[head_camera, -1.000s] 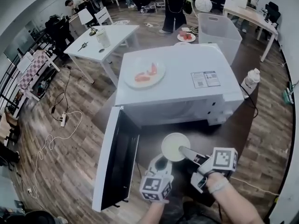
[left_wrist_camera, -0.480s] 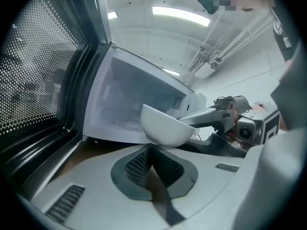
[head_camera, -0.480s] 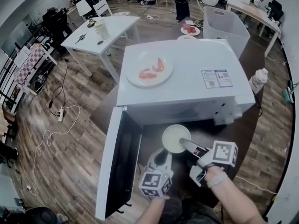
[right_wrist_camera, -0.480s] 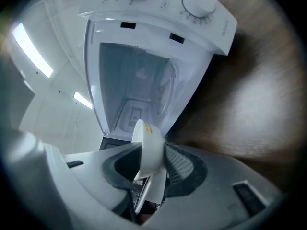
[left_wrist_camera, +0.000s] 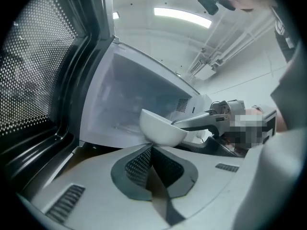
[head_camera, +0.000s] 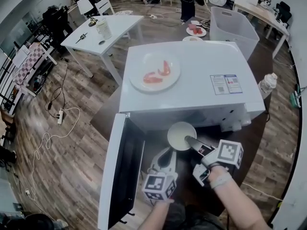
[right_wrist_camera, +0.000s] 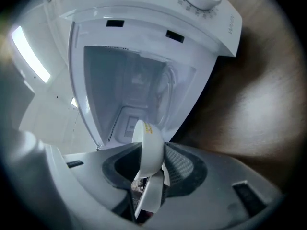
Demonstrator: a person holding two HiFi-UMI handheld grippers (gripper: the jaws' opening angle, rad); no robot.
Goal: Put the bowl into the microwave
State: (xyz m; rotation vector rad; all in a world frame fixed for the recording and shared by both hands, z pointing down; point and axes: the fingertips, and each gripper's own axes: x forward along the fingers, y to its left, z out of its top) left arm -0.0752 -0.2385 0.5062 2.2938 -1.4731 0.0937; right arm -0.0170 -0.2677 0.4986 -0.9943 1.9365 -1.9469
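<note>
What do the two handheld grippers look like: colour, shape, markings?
The left gripper and right gripper are both pale grey and taper to narrow jaws lined with dark, mesh-textured pads. Each carries a white cube printed with black square markers.

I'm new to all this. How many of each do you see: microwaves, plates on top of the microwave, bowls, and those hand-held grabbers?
Microwave: 1, door open
Plate: 1, on top of the microwave
Bowl: 1, at the microwave's opening
Grippers: 2, the left gripper shut and empty, the right gripper shut on the bowl's rim
Total: 5
</note>
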